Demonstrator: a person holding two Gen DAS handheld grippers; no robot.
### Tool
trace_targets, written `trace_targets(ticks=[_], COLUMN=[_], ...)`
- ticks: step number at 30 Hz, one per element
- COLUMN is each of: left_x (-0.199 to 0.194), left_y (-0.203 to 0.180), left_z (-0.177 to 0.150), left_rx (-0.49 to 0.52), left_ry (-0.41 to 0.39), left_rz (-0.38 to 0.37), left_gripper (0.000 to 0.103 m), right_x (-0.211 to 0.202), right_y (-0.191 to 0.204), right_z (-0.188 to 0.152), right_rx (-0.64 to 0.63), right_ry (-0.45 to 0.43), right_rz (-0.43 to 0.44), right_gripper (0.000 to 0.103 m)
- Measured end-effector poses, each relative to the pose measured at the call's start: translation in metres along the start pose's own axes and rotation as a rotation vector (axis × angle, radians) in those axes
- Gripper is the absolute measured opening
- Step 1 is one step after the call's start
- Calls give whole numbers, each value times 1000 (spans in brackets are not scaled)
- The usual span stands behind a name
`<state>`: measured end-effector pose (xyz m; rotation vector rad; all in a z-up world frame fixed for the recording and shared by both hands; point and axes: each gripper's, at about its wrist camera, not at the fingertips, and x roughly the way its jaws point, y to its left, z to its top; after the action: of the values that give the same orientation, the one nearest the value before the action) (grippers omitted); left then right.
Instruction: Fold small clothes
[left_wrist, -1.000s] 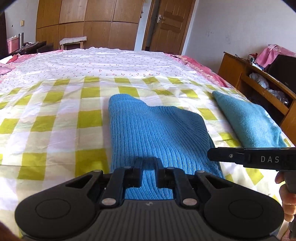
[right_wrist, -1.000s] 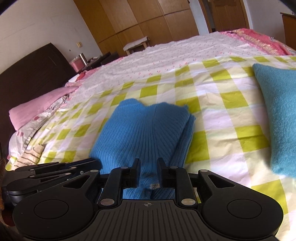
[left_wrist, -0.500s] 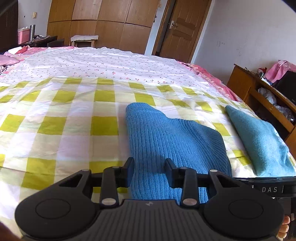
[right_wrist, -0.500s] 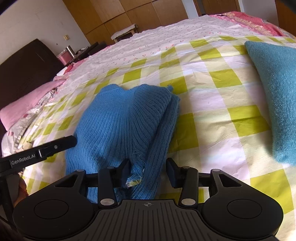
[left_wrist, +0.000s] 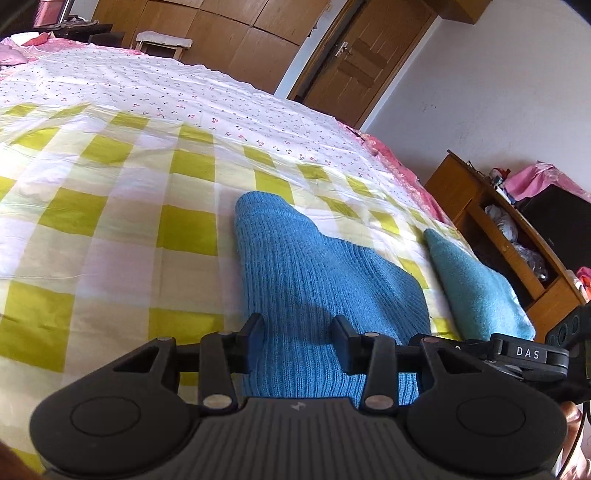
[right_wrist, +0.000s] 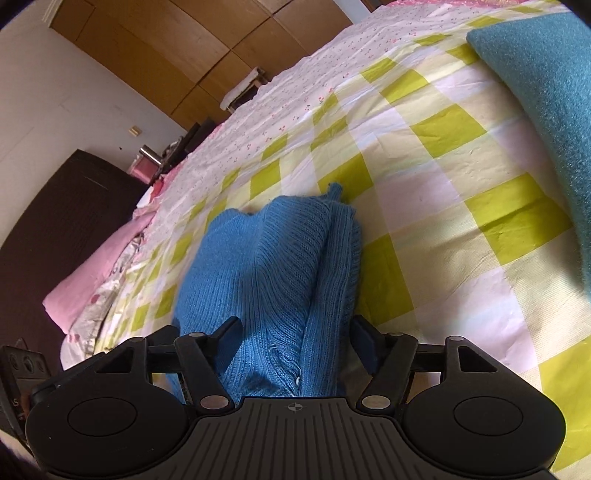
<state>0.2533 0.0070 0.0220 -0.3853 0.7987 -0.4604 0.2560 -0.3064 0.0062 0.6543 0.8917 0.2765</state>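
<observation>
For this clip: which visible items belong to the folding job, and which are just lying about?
Job: blue ribbed sweater; left gripper and right gripper, both opening over it.

Lying about: folded teal towel; pink pillow; wooden shelf unit.

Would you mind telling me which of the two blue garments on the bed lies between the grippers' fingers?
The ribbed, deeper blue knit sweater, lying between the opening jaws of both grippers; the fuzzy teal garment lies apart, to its right.

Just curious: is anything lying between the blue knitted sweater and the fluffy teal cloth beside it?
No. Only bare checked bedsheet separates the blue sweater from the teal cloth, clearest in the right wrist view.
</observation>
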Motion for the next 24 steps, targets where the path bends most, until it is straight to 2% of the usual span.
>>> trace_targets(ticks=[7,11,13,15,18,20,24], left_x=[18,17,20,20,21,21,20], left_y=[3,9,6,3,-2,-5,-14], left_z=[-1,-1,-2,-2,-4,-6,-7], left_rx=[23,2,6,13,35,43,80], left_ry=[29,32,33,33,31,30,27], left_rz=[-9,-29,-29,-33,-21,-16,10], left_gripper=[64,64,64,64,63,62,57], right_x=[12,6,10,14,16,17,17], right_y=[1,-4,-5,1,5,2,2], right_z=[-2,2,1,-3,-5,-5,-6], right_rx=[-4,19,36,1,-14,6,6], right_ry=[21,6,24,29,28,35,40], right_rz=[4,5,34,29,21,26,14], right_gripper=[66,67,67,67,62,53,44])
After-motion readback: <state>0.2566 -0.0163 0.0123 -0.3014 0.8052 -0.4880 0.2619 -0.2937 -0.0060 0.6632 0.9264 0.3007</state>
